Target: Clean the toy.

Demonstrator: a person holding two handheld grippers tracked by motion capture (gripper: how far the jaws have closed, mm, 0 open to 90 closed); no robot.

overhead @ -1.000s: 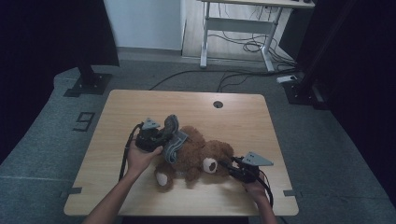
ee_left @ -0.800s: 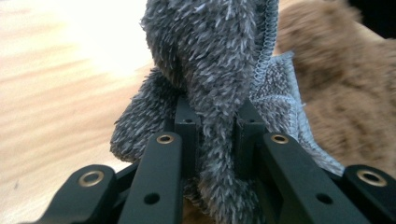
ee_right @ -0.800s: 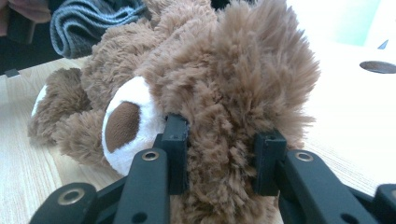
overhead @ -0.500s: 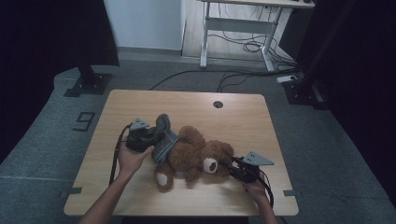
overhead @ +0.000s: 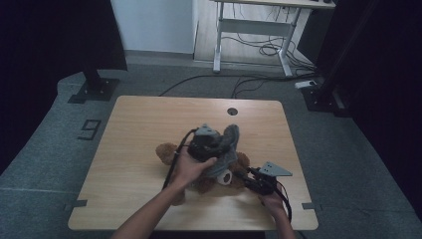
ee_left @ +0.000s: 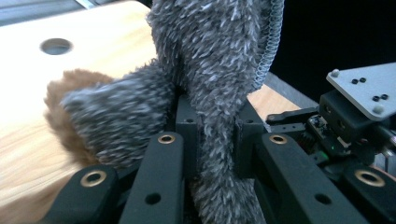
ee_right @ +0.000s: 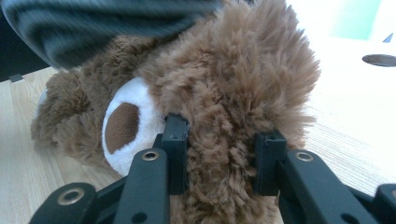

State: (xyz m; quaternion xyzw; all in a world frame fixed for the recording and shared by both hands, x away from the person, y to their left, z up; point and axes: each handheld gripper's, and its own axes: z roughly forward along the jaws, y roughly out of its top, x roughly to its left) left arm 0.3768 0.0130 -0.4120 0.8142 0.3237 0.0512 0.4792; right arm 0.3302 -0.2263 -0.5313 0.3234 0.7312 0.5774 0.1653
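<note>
The brown teddy bear [overhead: 214, 172] lies at centre frame on the wooden table [overhead: 134, 149], largely hidden beneath the left gripper [overhead: 219, 144] and hand. The left gripper view shows its jaws clamping grey fuzzy fabric [ee_left: 219, 93]. The right gripper [ee_right: 219, 158] pinches brown fur. Grey carpet [overhead: 54, 129] and dark curtains surround.

My left gripper [overhead: 219, 149] has swung right across the wooden table, dragging the grey fuzzy knitted garment [overhead: 226, 144] clamped in its jaws over the brown plush teddy bear [overhead: 171, 152], whose left end now lies uncovered.
</note>
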